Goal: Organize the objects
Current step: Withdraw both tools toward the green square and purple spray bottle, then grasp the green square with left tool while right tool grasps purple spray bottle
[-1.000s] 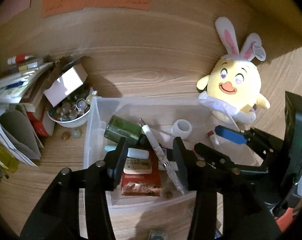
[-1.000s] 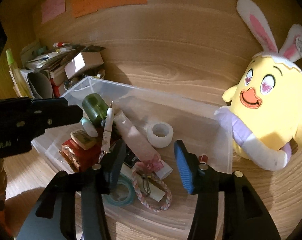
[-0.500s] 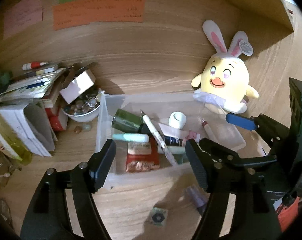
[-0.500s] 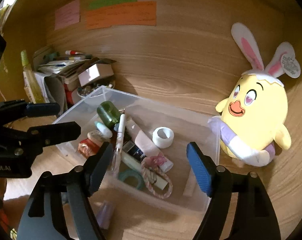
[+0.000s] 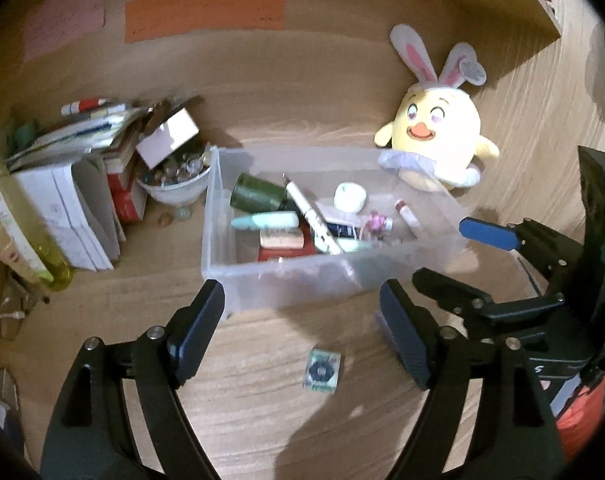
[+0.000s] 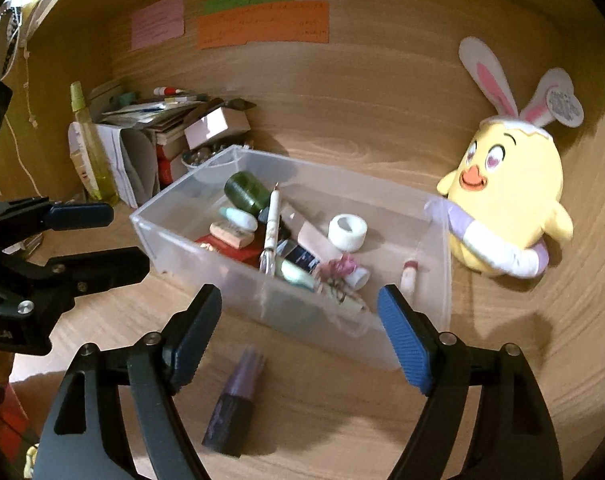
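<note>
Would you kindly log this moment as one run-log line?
left tool: opening, empty | right tool: opening, empty | clear bin: holds small items | purple bottle: on desk outside bin | small packet: on desk outside bin

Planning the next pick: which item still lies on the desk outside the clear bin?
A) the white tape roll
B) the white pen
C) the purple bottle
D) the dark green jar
C: the purple bottle lies on the wood in front of the clear bin, while the other three sit inside it.

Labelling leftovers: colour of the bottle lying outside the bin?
Purple bottle, dark cap; right wrist view.
</note>
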Demonstrator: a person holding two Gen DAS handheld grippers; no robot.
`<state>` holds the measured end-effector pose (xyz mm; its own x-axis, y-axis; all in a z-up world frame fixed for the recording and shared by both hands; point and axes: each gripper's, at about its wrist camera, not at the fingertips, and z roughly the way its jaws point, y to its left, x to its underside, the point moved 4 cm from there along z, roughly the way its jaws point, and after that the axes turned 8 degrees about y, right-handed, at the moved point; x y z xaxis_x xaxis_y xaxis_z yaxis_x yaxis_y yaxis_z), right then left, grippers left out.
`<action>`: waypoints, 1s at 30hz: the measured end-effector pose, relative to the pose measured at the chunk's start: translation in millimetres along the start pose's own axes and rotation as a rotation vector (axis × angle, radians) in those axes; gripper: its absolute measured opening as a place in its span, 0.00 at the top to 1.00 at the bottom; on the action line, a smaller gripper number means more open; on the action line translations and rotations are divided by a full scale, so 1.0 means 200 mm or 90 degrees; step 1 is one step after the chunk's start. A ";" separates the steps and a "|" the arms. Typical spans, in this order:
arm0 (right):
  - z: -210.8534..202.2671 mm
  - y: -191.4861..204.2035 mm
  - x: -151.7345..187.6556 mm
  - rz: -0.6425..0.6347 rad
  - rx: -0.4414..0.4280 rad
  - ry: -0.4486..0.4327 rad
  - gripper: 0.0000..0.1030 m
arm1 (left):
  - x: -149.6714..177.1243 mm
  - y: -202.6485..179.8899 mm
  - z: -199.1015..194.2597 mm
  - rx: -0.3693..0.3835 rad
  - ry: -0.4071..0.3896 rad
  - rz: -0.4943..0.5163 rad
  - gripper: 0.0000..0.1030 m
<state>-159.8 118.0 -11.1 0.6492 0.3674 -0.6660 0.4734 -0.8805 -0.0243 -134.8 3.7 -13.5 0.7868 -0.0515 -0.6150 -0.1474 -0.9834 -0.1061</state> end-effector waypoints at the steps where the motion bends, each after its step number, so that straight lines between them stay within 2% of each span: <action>1: 0.00 0.01 0.01 0.001 -0.002 0.003 0.24 | 0.02 0.01 0.01 0.000 0.005 0.000 0.22; 14: 0.12 0.08 0.24 0.002 -0.024 0.083 0.24 | 0.25 0.03 0.17 -0.001 0.087 -0.007 0.22; 22: 0.17 0.12 0.31 -0.011 -0.035 0.111 0.27 | 0.30 0.01 0.25 0.001 0.108 -0.002 0.25; 23: 0.18 0.13 0.31 -0.011 -0.036 0.112 0.29 | 0.30 0.01 0.26 0.003 0.109 -0.001 0.30; 24: 0.18 0.13 0.31 -0.012 -0.041 0.114 0.37 | 0.29 0.01 0.27 0.004 0.112 0.000 0.36; 25: 0.18 0.13 0.31 -0.012 -0.048 0.119 0.46 | 0.29 0.01 0.27 0.007 0.115 0.001 0.39; 29: 0.20 0.13 0.32 -0.010 -0.068 0.126 0.67 | 0.29 -0.01 0.30 0.018 0.117 0.008 0.51; 30: 0.20 0.14 0.32 -0.009 -0.075 0.125 0.76 | 0.29 -0.01 0.30 0.027 0.117 0.012 0.60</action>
<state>-129.5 105.4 -83.1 0.7402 0.4406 -0.5080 0.5416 -0.8383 0.0621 -124.8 13.8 -95.2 0.8795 -0.1049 -0.4642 -0.1851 -0.9740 -0.1307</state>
